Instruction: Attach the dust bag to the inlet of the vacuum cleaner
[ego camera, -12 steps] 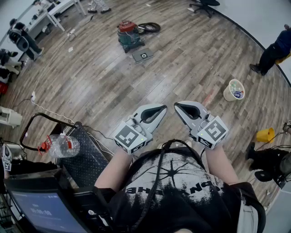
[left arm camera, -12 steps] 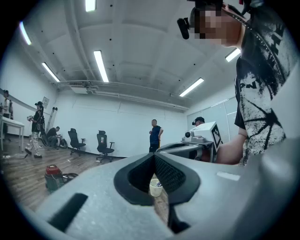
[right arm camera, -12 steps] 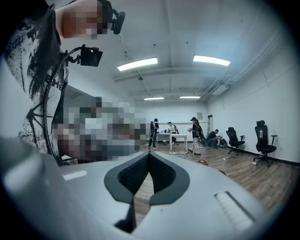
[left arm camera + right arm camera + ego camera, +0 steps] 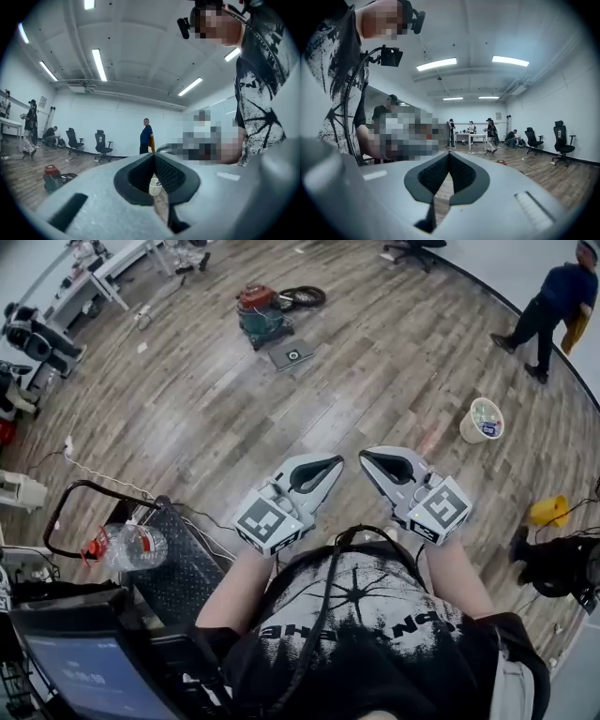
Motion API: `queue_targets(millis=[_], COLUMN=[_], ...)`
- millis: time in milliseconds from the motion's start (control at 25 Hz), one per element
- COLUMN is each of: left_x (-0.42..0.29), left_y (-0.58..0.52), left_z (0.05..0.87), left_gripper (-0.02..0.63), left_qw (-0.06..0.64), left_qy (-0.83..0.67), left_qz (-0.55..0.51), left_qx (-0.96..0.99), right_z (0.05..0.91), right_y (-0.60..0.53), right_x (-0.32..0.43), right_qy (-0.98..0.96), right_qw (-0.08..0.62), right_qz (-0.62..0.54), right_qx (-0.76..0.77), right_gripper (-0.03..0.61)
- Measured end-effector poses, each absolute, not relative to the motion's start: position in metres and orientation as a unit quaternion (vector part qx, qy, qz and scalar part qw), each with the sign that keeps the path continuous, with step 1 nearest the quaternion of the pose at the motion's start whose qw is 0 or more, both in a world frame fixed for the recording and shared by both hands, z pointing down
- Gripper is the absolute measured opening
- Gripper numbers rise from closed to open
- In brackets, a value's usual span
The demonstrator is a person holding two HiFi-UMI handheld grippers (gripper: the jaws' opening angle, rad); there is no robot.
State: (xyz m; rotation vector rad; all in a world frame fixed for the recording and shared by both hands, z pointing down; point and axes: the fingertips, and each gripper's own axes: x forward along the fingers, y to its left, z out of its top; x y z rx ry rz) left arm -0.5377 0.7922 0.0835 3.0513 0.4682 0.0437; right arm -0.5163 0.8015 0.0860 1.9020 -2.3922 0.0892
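Head view: from the person's head, steeply down over the torso [image 4: 366, 615]; the left gripper [image 4: 330, 463] and right gripper [image 4: 369, 457] are near, and the floor [image 4: 375, 371] runs far beyond them.
Left gripper view: rides on the left gripper, level along its 2 jaws, which fill the lower frame very near; torso at the right edge, room far behind.
Right gripper view: rides on the right gripper, about level along its 2 jaws, very near; torso at the left edge, chairs [image 4: 562, 136] far at the right.
Shared: head view and left gripper view both take in the vacuum [image 4: 261, 315], bucket [image 4: 482, 421] and person in blue [image 4: 548, 306], all far off.
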Motion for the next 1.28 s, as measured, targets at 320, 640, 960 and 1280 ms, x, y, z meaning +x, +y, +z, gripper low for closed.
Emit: queue_targets(millis=[320,640,960,1280], left_x=[-0.537,-0.532,-0.525,-0.498], left_y=[0.788,0.786,0.78,0.77], left_z=[0.082,0.086,0.098,0.105], left_gripper=[-0.002,-0.002,-0.002,-0.002], left_qw=[0.026,0.025,0.026,0.034], left_qy=[0.152,0.156,0.166,0.157], left_qz=[0.013,0.011,0.017,0.028], left_qx=[0.988,0.987,0.986,0.987], right_z=[0.08,0.082,0.088,0.097], right_y=[0.8,0.799,0.795,0.786], right_x=[-0.511,-0.507,-0.498,-0.473], right_qy=[-0.782,-0.779,-0.771,-0.777], right_qw=[0.015,0.027,0.046,0.045], right_qz=[0.034,0.025,0.025,0.031], right_qx=[0.622,0.626,0.635,0.627], right_gripper=[0.006,0.006,0.006,0.006])
